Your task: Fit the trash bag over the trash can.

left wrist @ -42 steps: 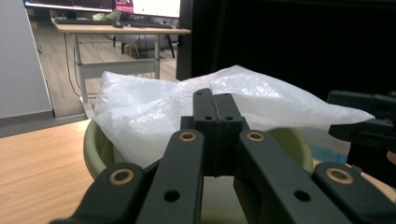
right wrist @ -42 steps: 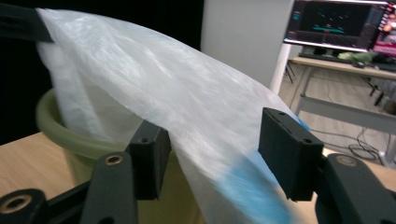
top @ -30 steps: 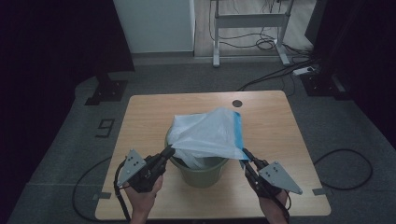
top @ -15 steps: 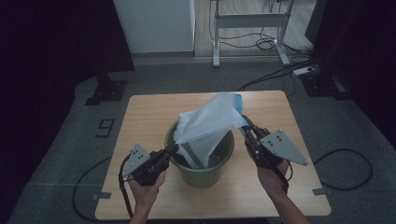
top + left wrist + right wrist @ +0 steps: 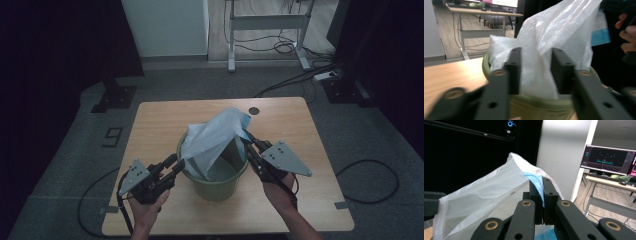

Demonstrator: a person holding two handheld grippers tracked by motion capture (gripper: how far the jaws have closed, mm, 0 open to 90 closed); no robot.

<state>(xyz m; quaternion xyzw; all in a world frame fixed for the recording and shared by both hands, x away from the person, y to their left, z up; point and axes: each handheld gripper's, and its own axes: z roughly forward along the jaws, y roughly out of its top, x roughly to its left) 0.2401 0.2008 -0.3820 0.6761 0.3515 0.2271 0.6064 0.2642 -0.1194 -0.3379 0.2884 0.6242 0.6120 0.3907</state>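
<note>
A green bin stands on the wooden table with a white plastic bag partly inside it. My right gripper is shut on the bag's blue-edged rim and holds it up above the bin's right side. In the right gripper view the jaws pinch the film tightly. My left gripper sits at the bin's left rim. Its jaws have just been opening; in the left gripper view they stand apart, with the bag bulging between and beyond them, not pressed.
A small round grommet lies near the table's far edge. Beyond the table are a white cabinet, a desk frame and floor cables. A monitor stands on a desk at the right gripper view's right.
The right gripper has risen and moved inward, pulling the bag's edge up. The left gripper's jaws have parted and let go of the bag at the bin's left rim.
</note>
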